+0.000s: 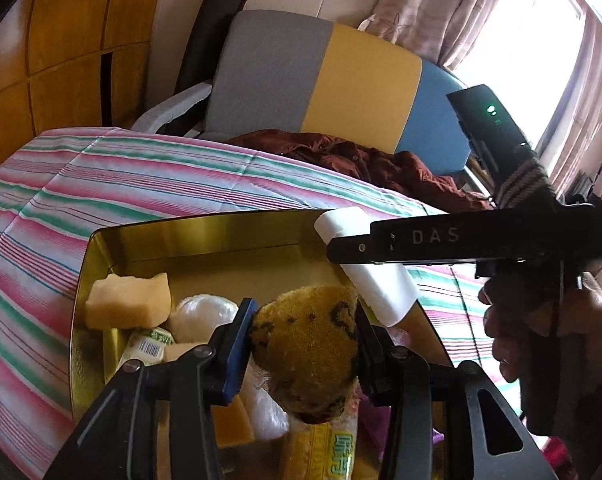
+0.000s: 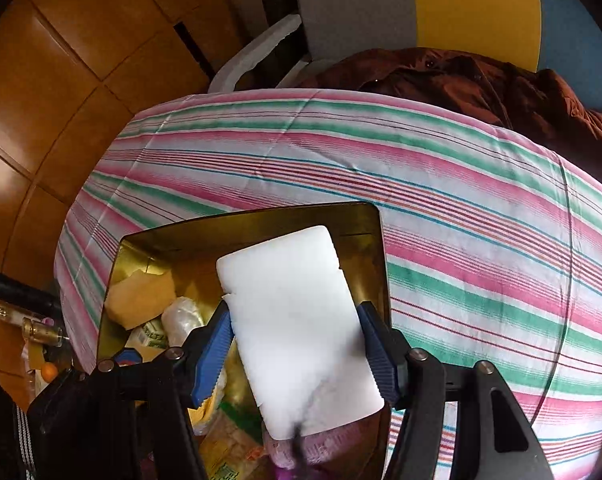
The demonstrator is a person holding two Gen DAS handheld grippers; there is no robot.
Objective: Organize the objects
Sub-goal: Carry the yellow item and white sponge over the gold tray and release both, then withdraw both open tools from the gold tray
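A gold tin (image 1: 205,236) lies open on a striped bedspread. It holds a pale yellow sponge block (image 1: 129,300), a white wrapped ball (image 1: 201,312), a small barcoded bottle (image 1: 149,344) and other packets. My left gripper (image 1: 305,344) is shut on a brown-spotted yellow sponge (image 1: 309,352), held over the tin's near end. My right gripper (image 2: 297,344) is shut on a white foam block (image 2: 297,320), which hangs tilted over the tin (image 2: 245,220). In the left wrist view that foam block (image 1: 381,288) sits above the tin's right rim, with one of the right gripper's fingers (image 1: 421,240) across it.
The striped bedspread (image 2: 461,200) stretches behind and to the right of the tin. A brown garment (image 1: 361,156) lies at its far edge before a grey, yellow and blue chair (image 1: 321,76). Wooden panels (image 2: 61,80) stand on the left. A person's hand (image 1: 509,332) grips the right tool.
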